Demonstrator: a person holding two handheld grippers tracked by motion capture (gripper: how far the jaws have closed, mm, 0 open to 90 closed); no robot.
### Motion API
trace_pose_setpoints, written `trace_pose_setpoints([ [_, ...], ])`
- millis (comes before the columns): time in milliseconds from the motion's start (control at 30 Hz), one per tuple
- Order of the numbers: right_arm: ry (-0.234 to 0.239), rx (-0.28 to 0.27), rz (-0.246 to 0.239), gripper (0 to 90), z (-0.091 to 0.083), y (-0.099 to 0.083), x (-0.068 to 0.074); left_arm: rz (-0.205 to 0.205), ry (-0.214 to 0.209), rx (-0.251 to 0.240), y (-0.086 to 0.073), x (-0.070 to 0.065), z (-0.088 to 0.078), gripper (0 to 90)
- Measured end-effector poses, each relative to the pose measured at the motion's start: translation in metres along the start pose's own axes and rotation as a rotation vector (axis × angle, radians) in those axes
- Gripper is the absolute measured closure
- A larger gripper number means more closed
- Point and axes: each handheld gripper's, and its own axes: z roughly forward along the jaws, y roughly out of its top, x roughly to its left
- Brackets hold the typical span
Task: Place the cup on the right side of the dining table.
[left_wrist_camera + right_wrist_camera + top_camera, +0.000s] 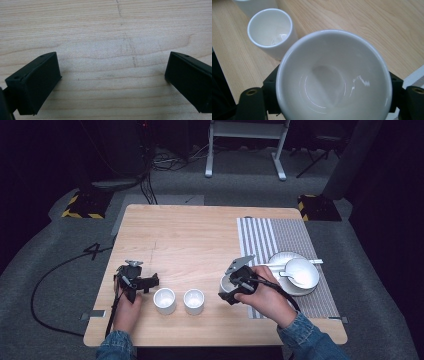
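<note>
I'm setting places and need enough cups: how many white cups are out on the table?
3: two cups stand side by side near the table's front edge; the third cup is held in the right gripper, beside the placemat.

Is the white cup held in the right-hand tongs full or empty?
Empty: the right gripper view looks straight into the cup, showing its bare glossy white bottom.

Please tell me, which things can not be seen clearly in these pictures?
- White cup in the right gripper: in the high view, gripper and hand cover most of it.
- Its lower rim: cut off by the right gripper view's bottom edge.
- Spoon in the bowl: too small to show detail, high view.
</note>
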Motion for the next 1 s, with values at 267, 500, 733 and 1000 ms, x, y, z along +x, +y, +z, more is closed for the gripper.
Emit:
trace_pose_setpoints([
  [267, -0.001, 0.0, 0.009, 27.0, -0.015, 0.008, -0.013, -0.002, -0.001, -0.003, 0.0, 0.0, 0.0, 0.2],
  [500, -0.025, 0.001, -0.006, 27.0, -0.029, 0.015, -0.023, 0.001, -0.001, -0.001, 0.0, 0.0, 0.0, 0.2],
  [733, -0.026, -0.009, -0.028, 27.0, -0.045, 0.025, -0.029, 0.003, -0.001, 0.0, 0.0, 0.0, 0.0, 0.2],
  [1000, -0.048, -0.016, -0.003, 27.0, -0.057, 0.033, -0.048, 0.001, 0.0, -0.001, 0.0, 0.0, 0.0, 0.2],
])
